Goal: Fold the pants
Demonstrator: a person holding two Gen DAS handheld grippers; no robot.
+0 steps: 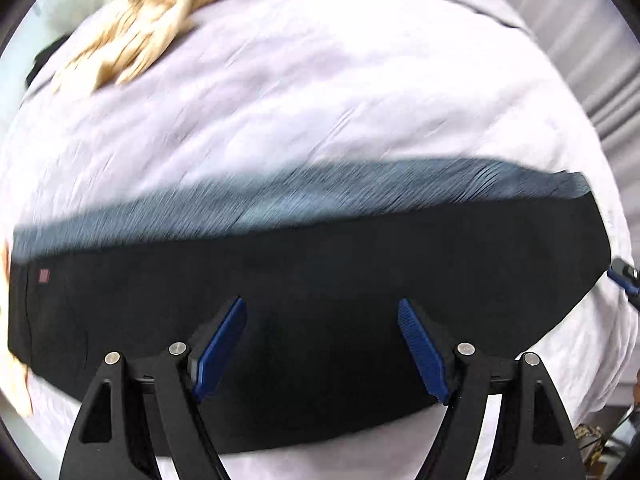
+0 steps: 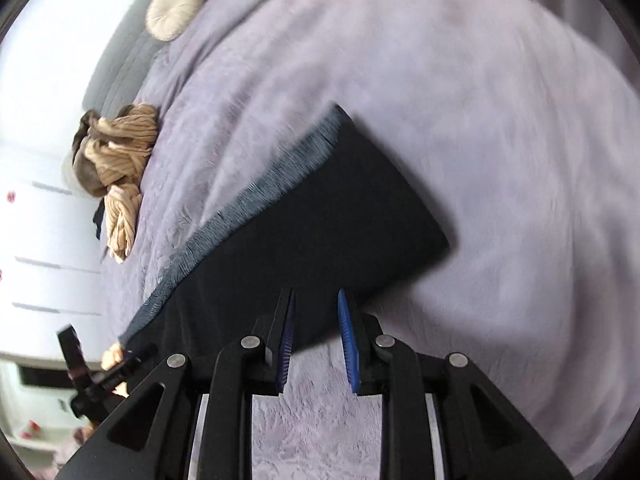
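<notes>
Black pants point(image 1: 304, 280) lie flat on the lilac bed cover point(image 1: 280, 100), folded into a long band. In your left wrist view the long axis runs side to side, grey ribbed edge away from you. Your left hand-held gripper point(image 1: 322, 312) hangs above them, jaws wide, nothing between. Your right hand-held gripper point(image 2: 316, 300) sits at the pants' near edge, jaws narrowly apart, gripping nothing. Tan clothes point(image 2: 120, 160) lie well apart.
</notes>
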